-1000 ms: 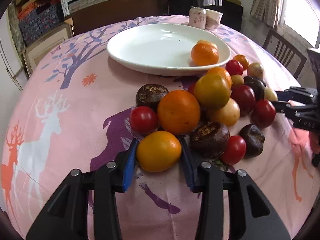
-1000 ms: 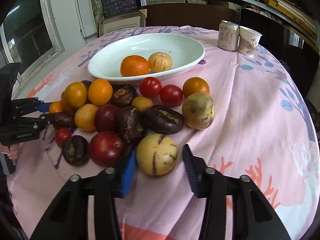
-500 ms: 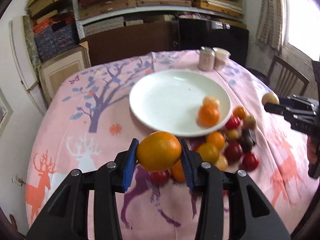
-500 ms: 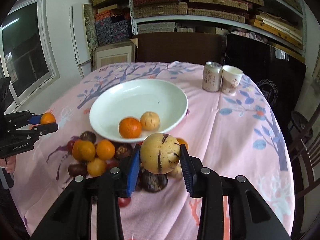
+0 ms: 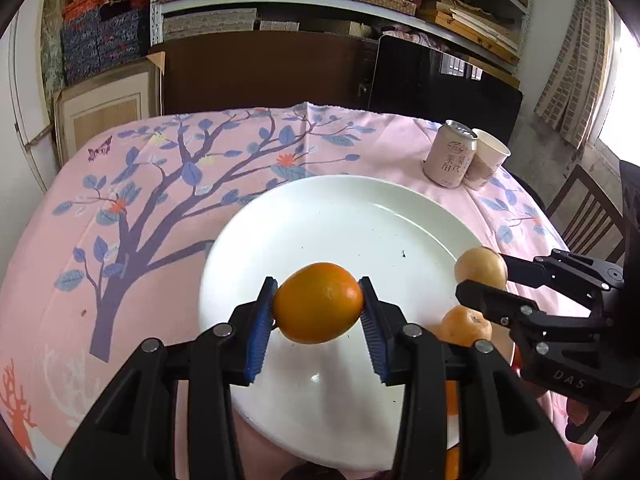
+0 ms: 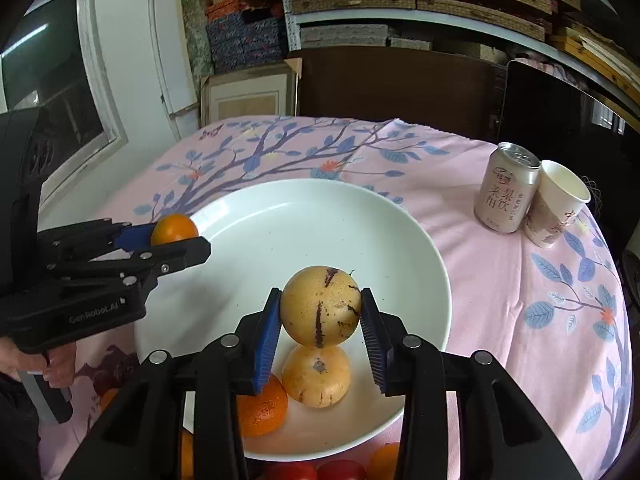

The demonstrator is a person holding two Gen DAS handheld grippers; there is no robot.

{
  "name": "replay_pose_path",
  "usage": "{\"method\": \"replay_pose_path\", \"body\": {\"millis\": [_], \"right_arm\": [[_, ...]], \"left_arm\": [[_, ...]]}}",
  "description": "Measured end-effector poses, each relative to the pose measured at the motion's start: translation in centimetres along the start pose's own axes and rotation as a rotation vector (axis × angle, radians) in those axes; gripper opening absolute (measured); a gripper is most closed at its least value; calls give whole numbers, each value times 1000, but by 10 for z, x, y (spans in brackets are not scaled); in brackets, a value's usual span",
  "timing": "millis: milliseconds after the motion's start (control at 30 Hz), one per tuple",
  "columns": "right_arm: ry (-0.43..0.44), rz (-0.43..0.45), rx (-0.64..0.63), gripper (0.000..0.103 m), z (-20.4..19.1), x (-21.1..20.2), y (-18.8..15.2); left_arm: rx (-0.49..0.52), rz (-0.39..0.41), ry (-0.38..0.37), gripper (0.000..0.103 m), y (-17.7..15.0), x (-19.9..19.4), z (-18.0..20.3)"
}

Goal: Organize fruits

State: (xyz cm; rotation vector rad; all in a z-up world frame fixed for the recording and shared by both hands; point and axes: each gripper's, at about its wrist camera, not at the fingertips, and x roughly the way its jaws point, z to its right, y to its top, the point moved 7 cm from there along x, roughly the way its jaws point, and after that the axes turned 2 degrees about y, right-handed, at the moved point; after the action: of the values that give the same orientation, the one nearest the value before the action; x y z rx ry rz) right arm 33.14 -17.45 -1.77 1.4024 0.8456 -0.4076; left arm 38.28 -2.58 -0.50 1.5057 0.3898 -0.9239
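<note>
Both sets of jaws have just been opening over the plate [image 5: 400,208]. The left gripper [image 5: 318,316] has an orange [image 5: 318,304] between loosening pads; the right gripper [image 6: 320,320] is letting go of a speckled yellow fruit [image 6: 320,306]. Dropped, that fruit could strike the one beneath [image 6: 316,376] and roll off onto the table [image 6: 500,280].

A pink drink can [image 5: 450,159] is seen upright beside a paper cup [image 5: 486,160], the two touching. Both are set on a pink tablecloth [image 5: 132,200] printed with a tree and deer. Stacked boxes are stored on shelves [image 6: 352,20] behind.
</note>
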Motion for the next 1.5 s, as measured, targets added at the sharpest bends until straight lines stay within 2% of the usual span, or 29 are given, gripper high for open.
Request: {"method": "replay_pose_path", "body": {"millis": [33, 67, 133, 233, 367, 500, 633, 733, 767, 833, 933, 1000, 1067, 1133, 1200, 1233, 1267, 1300, 1400, 1500], "right_arm": [[-32, 19, -9, 79, 3, -7, -1], [-42, 49, -11, 99, 5, -16, -3], [-50, 65, -9, 99, 12, -37, -9], [-94, 71, -2, 99, 25, -68, -29], [-161, 21, 1, 99, 41, -88, -74], [-122, -73, 83, 100, 52, -79, -115], [-116, -123, 129, 100, 58, -65, -136], [-79, -79, 195, 100, 63, -58, -134], [-69, -64, 220, 100, 64, -56, -133], [-54, -56, 235, 100, 63, -51, -130], [-71, -54, 202, 100, 59, -46, -123], [-119, -73, 170, 100, 57, -32, -117], [-81, -85, 215, 100, 55, -25, -113], [-79, -94, 241, 96, 53, -30, -117], [-69, -94, 215, 66, 44, -40, -123], [-47, -85, 214, 57, 39, -44, -126], [-27, -72, 238, 41, 37, -48, -127], [-45, -59, 284, 39, 39, -51, -130], [-46, -16, 338, 39, 39, -57, -136], [0, 5, 386, 39, 42, -67, -137]], "left_arm": [[-20, -18, -5, 71, -3, 3, -4], [-44, -10, 20, 99, -5, 1, -10], [-72, 56, 82, 98, -6, -14, -23], [-59, 70, 134, 98, -19, -42, -38], [-6, -2, 166, 98, -69, -75, -51], [93, -85, 255, 98, -127, -91, -62], [163, -126, 270, 98, -157, -90, -59], [215, -146, 284, 98, -162, -75, -53], [224, -130, 286, 99, -160, -72, -52], [227, -119, 260, 99, -153, -67, -47], [206, -126, 233, 99, -146, -58, -43], [191, -127, 205, 99, -142, -52, -42], [162, -131, 182, 99, -140, -49, -43], [138, -116, 155, 91, -143, -51, -41], [173, -92, 65, 53, -147, -59, -29], [220, -85, 62, 48, -149, -61, -22], [256, -75, 71, 38, -149, -62, -15], [282, -72, 77, 29, -150, -62, -8], [280, -69, 115, 28, -150, -62, -3], [229, -86, 88, 28, -153, -71, -5]]}}
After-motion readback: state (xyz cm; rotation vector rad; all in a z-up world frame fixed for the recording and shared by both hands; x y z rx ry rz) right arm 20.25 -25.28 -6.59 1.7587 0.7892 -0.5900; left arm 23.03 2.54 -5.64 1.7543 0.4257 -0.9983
